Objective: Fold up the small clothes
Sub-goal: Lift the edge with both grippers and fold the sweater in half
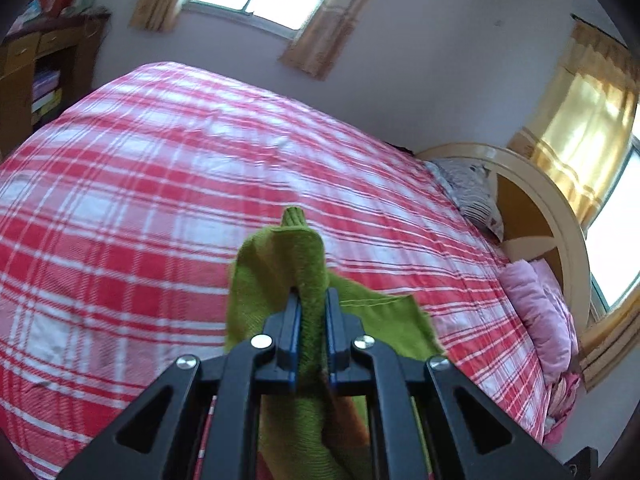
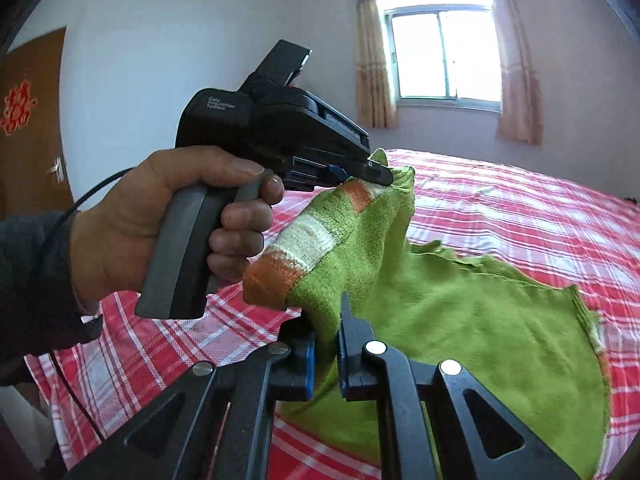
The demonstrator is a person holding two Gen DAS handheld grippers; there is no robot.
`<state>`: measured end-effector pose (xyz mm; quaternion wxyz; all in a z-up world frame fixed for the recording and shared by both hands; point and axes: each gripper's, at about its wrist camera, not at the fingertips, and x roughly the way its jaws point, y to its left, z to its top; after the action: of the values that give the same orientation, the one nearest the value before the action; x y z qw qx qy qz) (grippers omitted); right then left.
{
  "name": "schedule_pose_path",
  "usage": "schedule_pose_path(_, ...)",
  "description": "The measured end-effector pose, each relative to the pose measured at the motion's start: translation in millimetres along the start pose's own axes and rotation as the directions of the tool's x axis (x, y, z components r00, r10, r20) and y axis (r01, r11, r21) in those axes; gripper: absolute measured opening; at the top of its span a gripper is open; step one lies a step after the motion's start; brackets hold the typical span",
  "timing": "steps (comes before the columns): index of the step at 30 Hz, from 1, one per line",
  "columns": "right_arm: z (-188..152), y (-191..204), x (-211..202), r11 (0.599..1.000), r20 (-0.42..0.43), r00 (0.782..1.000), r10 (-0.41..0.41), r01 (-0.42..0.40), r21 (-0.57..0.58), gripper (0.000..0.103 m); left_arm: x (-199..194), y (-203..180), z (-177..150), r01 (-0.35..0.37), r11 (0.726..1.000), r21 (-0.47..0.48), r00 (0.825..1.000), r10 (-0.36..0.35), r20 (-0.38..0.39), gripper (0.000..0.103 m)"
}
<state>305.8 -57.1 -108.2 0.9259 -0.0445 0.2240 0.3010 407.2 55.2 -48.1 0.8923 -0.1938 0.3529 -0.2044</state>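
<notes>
Above the red-and-white checked bedspread (image 1: 160, 168) I have the green knit garment (image 2: 460, 320) lifted, its body hanging from both grips and trailing down toward the bed. One sleeve, banded orange and white at the cuff (image 2: 276, 276), runs as the long axis between the two tools, sloping from upper right to lower left in the right wrist view. My left gripper (image 2: 380, 174), held in the person's left hand (image 2: 168, 224), is clamped on the garment near the shoulder end of that sleeve; its own camera shows the pads pressed on a green ridge of knit. My right gripper (image 2: 324, 344) is clamped on the fabric just below the cuff. Both holds lie near each other, so I judge the next move requires drawing them apart along the sleeve line before lowering the garment flat.
</notes>
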Motion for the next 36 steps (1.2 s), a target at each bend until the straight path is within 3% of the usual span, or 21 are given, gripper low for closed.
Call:
schedule_pose_path(11,-15,-65,-46,0.988,0.06,0.998,-0.026,0.016,0.153,0.007,44,-71,-3,0.052,0.996,0.074,0.998,-0.049,-0.044,0.01)
schedule_pose_path(22,-42,-119,-85,0.956,0.062,0.994,-0.092,0.071,0.284,0.007,101,-135,-21,0.097,0.982,0.161,0.989,-0.077,-0.126,0.01)
schedule_pose_path(31,-81,-159,-95,0.899,-0.008,0.992,-0.124,0.116,0.422,0.007,155,-171,-52,0.082,0.964,0.252,0.979,-0.031,-0.202,0.01)
schedule_pose_path(34,-95,-170,-97,0.87,-0.016,0.993,-0.119,0.112,0.481,0.007,163,-186,-61,0.064,0.941,0.331,0.98,0.003,-0.199,0.011)
schedule_pose_path(36,-101,-175,-101,0.855,-0.004,0.992,-0.124,0.109,0.507,0.007,156,-193,-63,0.097,0.929,0.358,0.982,-0.03,-0.189,0.012)
